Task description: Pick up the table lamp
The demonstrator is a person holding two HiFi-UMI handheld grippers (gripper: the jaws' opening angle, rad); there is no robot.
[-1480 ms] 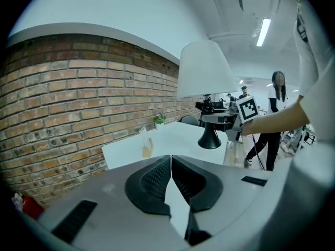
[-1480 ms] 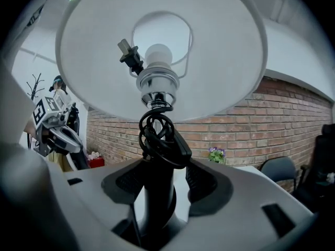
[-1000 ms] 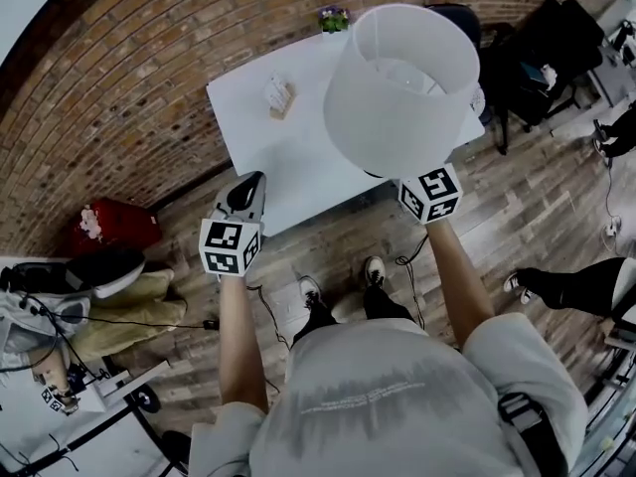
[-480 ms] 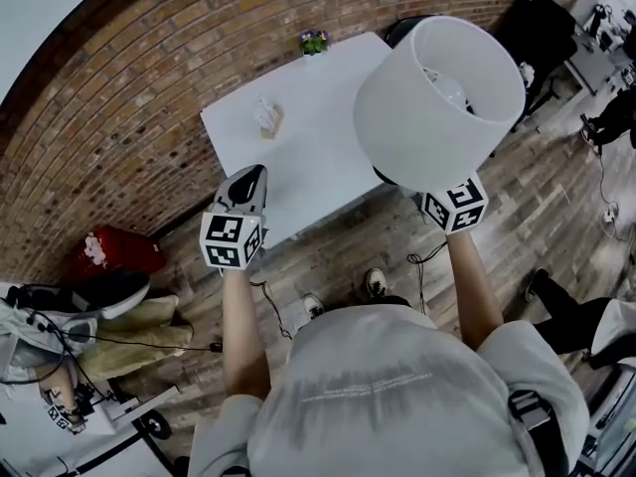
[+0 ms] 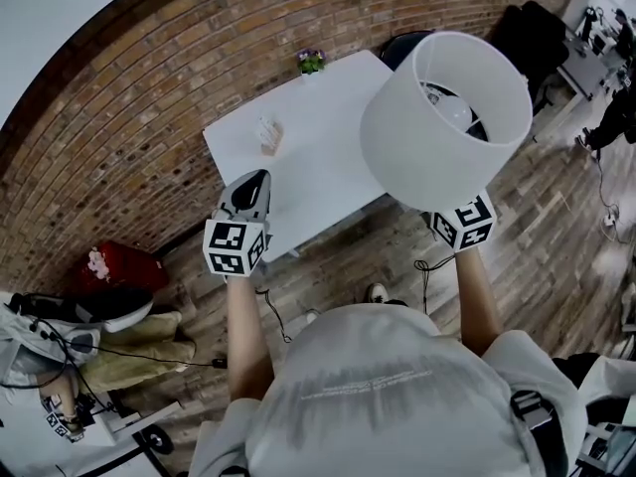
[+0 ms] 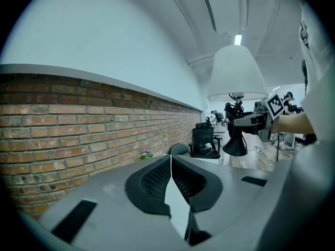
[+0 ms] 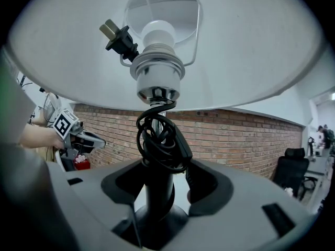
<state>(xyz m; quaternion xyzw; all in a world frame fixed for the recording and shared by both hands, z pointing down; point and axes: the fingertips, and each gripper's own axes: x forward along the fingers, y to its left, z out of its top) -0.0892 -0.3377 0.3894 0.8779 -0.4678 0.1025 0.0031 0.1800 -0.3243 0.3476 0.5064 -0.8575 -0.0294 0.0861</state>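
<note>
Clear of the desk (image 5: pixel 298 157), the table lamp (image 5: pixel 447 117) is hanging in the air, the right tool (image 7: pixel 157 184) clamping its black stem (image 7: pixel 158 203); the left tool (image 6: pixel 171 174) is idling, jaws together and empty. Lifting looks done; next is calling for a steady, upright hold

The head view looks steeply down over the person's shoulders onto the white rectangular table (image 5: pixel 298 167) and the red brick wall (image 5: pixel 149 97). The left gripper view faces along that wall, with the white-shaded black table lamp (image 6: pixel 236 75) some way off. The right gripper view sits close beneath the lamp's shade and faces the same wall.
</note>
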